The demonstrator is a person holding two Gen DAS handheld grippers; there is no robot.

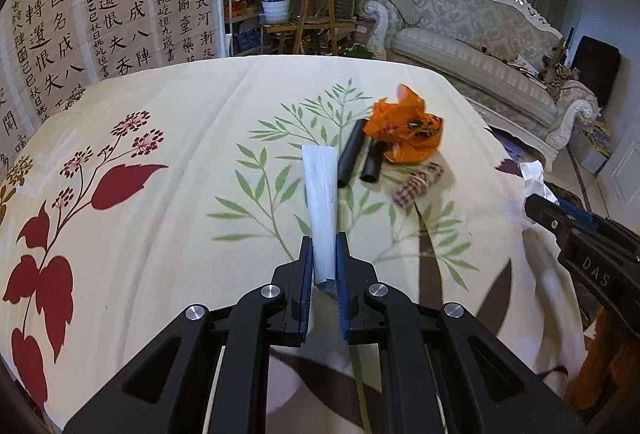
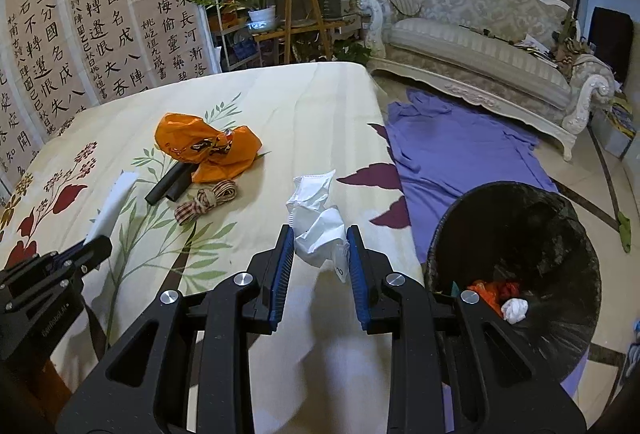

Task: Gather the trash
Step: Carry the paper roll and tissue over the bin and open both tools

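My left gripper [image 1: 324, 240] is shut on a long white paper packet [image 1: 320, 194] and holds it over the floral tablecloth [image 1: 160, 234]; the packet also shows in the right wrist view [image 2: 112, 206]. My right gripper [image 2: 320, 234] is shut on a crumpled white wrapper [image 2: 316, 218] near the table's right edge. On the cloth lie an orange plastic bag [image 1: 404, 130] [image 2: 204, 146], two black tubes [image 1: 358, 154] [image 2: 168, 184] and a bundle of checked string [image 1: 418, 184] [image 2: 206, 204]. A black bin [image 2: 516, 254] stands on the floor to the right, with orange and white trash inside.
A purple cloth [image 2: 460, 150] lies on the floor beyond the bin. An ornate sofa [image 2: 480, 46] stands at the back right. A calligraphy screen [image 1: 100, 6] and plant stands [image 1: 312, 2] are behind the table.
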